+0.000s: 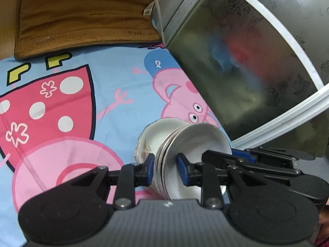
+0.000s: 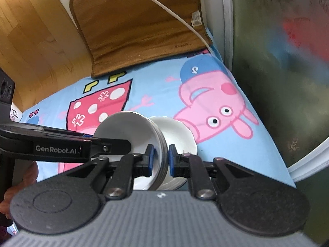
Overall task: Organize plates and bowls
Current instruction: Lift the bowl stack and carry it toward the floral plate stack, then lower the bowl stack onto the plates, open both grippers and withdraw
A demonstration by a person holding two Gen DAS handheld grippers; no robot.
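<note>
A stack of white plates (image 1: 195,142) is held on edge above a Peppa Pig cloth (image 1: 82,103). My left gripper (image 1: 165,169) is shut on the stack's rim, one blue pad on each side. A white bowl with a floral print (image 1: 144,144) sits behind the stack. In the right wrist view my right gripper (image 2: 161,160) is shut on the opposite rim of the same plate stack (image 2: 131,131). A white bowl (image 2: 178,138) lies just behind it. The left gripper (image 2: 61,148) shows at the left of that view.
A brown mat (image 1: 82,14) with a white cable (image 2: 168,10) lies at the far end of the cloth. A frosted glass door with a white frame (image 1: 257,61) stands close on the right. A wooden floor (image 2: 30,41) is at the left.
</note>
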